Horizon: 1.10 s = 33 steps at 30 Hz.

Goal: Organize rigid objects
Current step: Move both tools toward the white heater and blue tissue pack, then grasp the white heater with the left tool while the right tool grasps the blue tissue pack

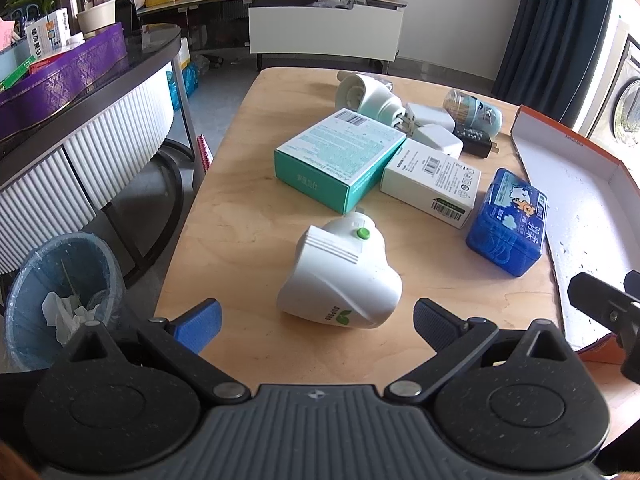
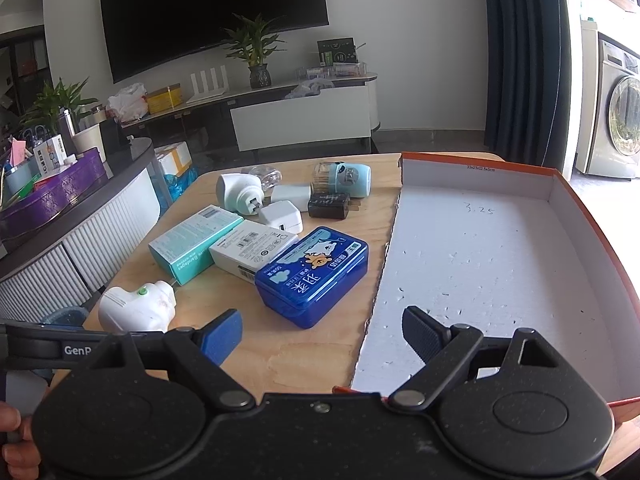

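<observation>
On the wooden table lie a white plug-in device with a green button, a teal box, a white box, a blue tin, white chargers, a black charger, a pale green plug-in and a toothpick jar. My left gripper is open, its jaws on either side of the white device's near end. My right gripper is open and empty, over the edge of the orange-rimmed white tray, near the blue tin.
The empty tray fills the table's right side. A bin stands on the floor left of the table, beside a curved counter with a purple box. A TV and a low cabinet stand behind.
</observation>
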{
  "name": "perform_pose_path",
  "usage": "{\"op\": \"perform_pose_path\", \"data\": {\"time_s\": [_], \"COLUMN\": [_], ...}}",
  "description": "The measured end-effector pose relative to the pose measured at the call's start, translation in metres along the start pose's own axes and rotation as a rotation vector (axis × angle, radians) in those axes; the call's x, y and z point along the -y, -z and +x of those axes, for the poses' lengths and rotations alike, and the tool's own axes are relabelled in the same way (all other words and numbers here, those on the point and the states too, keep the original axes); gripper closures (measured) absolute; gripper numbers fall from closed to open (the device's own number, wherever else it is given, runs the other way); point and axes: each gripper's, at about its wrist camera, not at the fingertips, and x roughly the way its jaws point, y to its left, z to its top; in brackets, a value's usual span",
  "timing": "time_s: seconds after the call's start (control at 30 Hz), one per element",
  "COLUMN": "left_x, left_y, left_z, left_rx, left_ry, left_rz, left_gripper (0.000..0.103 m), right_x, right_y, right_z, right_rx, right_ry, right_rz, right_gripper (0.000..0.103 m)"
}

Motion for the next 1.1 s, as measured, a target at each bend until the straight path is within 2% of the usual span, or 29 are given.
{"op": "perform_pose_path", "data": {"time_s": [0.23, 0.67, 0.77, 0.93, 1.0, 1.1], "left_x": [-0.002, -0.005, -0.006, -0.005, -0.002, 0.001], "left_y": [0.0, -0.002, -0.003, -0.005, -0.004, -0.002], "left_z": [0.004, 0.013, 0.016, 0.02, 0.018, 0.017], "left_rx": [-0.007, -0.005, 0.002, 0.033, 0.054, 0.073], "left_ry": [-0.003, 0.002, 0.009, 0.024, 0.039, 0.06], "left_rz": [0.0, 0.01, 0.014, 0.044, 0.07, 0.087], "left_gripper": [0.0, 0.0, 0.0, 0.018, 0.037, 0.038], "right_x": [-0.001, 0.004, 0.005, 0.005, 0.005, 0.005], "right_y": [0.002, 0.0, -0.001, -0.002, -0.003, -0.008], "right_z": [0.005, 0.013, 0.015, 0.022, 0.025, 0.033], "right_rx": [0.002, -0.057, -0.045, -0.024, -0.032, -0.054], "right_ry": [0.004, 0.018, 0.014, 0.01, 0.009, -0.001], "right_rz": [-0.009, -0.005, 0.0, -0.002, -0.011, -0.027], "right_gripper": [0.001, 0.001, 0.001, 0.001, 0.001, 0.001]}}
